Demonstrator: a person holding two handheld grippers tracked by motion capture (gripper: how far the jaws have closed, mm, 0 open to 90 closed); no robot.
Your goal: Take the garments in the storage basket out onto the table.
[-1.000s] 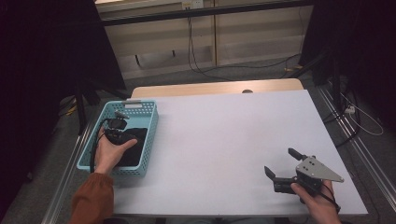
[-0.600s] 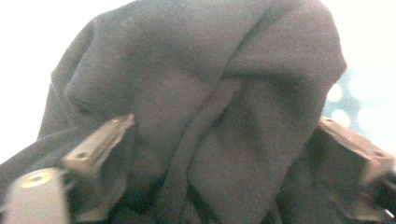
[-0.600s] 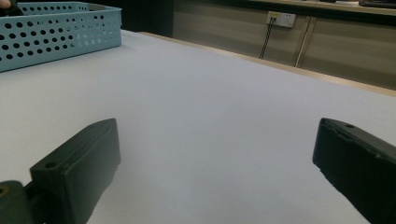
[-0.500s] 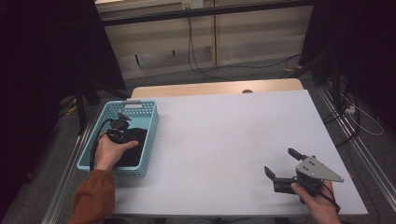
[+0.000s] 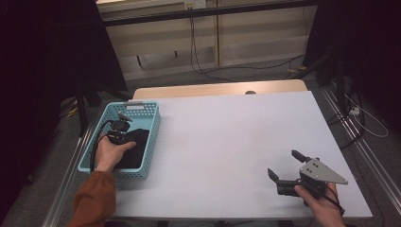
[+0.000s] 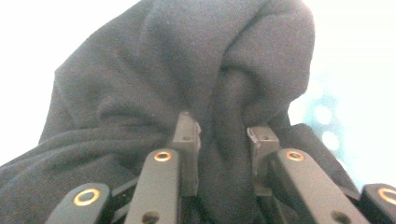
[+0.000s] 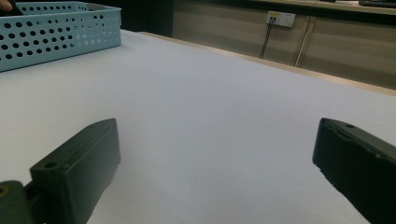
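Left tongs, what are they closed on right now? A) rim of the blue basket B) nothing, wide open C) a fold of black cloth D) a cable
C: in the left gripper view the left tongs pinch a fold of the black cloth between the jaws; the high view shows that cloth lying in the blue basket.

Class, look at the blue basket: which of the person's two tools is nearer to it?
Left. The left tool is down inside the blue basket, closed on the black cloth. The right tool rests open at the table's opposite near corner, far from it.
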